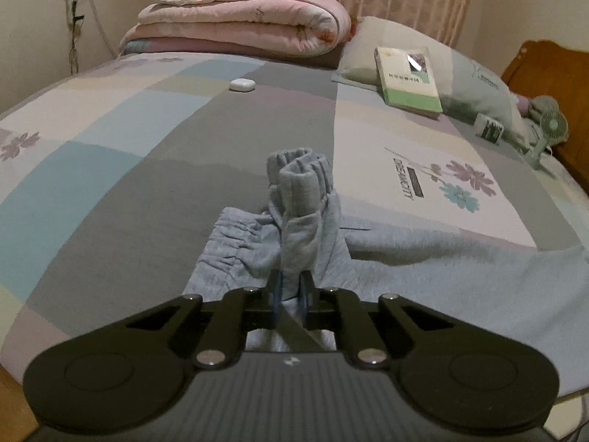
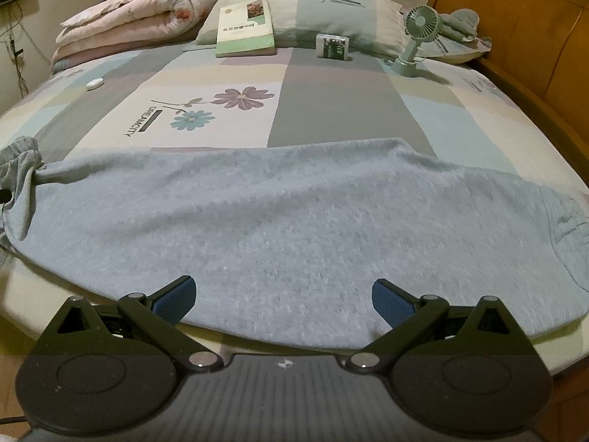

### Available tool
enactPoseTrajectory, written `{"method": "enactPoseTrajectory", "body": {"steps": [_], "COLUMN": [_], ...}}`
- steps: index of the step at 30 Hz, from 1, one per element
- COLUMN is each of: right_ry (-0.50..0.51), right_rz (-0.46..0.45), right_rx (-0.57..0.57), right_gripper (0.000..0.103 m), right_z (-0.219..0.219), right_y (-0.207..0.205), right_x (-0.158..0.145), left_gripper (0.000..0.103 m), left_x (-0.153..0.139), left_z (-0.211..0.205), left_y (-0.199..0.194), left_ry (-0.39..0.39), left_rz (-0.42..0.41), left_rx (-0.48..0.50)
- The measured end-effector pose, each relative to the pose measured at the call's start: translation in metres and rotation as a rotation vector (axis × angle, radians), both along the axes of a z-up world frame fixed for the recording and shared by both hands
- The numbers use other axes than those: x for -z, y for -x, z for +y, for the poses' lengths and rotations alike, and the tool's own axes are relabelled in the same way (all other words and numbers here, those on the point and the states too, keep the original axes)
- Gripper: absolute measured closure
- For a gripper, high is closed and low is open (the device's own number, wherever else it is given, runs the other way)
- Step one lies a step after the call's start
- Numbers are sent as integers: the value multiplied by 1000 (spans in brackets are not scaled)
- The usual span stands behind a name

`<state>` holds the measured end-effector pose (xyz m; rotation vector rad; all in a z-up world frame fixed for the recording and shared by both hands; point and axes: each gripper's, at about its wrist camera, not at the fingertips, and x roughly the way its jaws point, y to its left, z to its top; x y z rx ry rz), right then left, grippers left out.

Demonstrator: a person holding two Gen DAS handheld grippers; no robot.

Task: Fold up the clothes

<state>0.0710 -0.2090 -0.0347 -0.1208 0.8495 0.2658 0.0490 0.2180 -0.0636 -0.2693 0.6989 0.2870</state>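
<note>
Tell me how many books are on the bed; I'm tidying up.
1: a green and white book leaning on the pillow at the head of the bed. Others may be hidden.

The left claw [image 1: 291, 287] is burying its pads in bunched grey sweatpants [image 1: 298, 213], so the pinched cloth is going unseen. In the right wrist view the garment's right end is running off the frame. The print on the book [image 2: 244, 25] is reading too small.
</note>
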Motion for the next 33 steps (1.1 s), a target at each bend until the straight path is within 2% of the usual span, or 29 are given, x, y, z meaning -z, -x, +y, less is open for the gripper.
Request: {"method": "enactPoseTrajectory", "body": {"steps": [5, 10, 17, 19, 21, 24, 27, 29, 30, 33], "right_ry": [13, 23, 24, 21, 25, 27, 44, 61, 65, 74], "right_rz": [4, 4, -18, -29, -37, -46, -63, -75, -78, -87], "right_rx": [-21, -47, -100, -114, -132, -162, -215, -261, -284, -347], "right_gripper": [0, 0, 1, 7, 10, 16, 22, 28, 29, 41], "right_z": [8, 17, 28, 31, 34, 37, 42, 46, 47, 56], "right_y": [0, -2, -7, -8, -9, -10, -8, -7, -8, -19], "right_x": [1, 1, -2, -5, -7, -9, -10, -10, -10, -11], "left_gripper": [96, 95, 95, 95, 95, 95, 94, 93, 91, 85], "left_x": [4, 17, 24, 21, 17, 22, 32, 30, 28, 19], "left_z": [12, 23, 26, 23, 17, 15, 29, 31, 29, 26], "left_y": [12, 20, 28, 30, 28, 20, 21, 29, 33, 46], "left_ry": [80, 144, 229, 264, 254, 217, 296, 310, 295, 254], "left_rz": [-9, 32, -2, -31, -45, 2, 38, 27, 27, 32], "left_rx": [-44, -73, -53, -29, -2, -22, -65, -60, -58, -51]}}
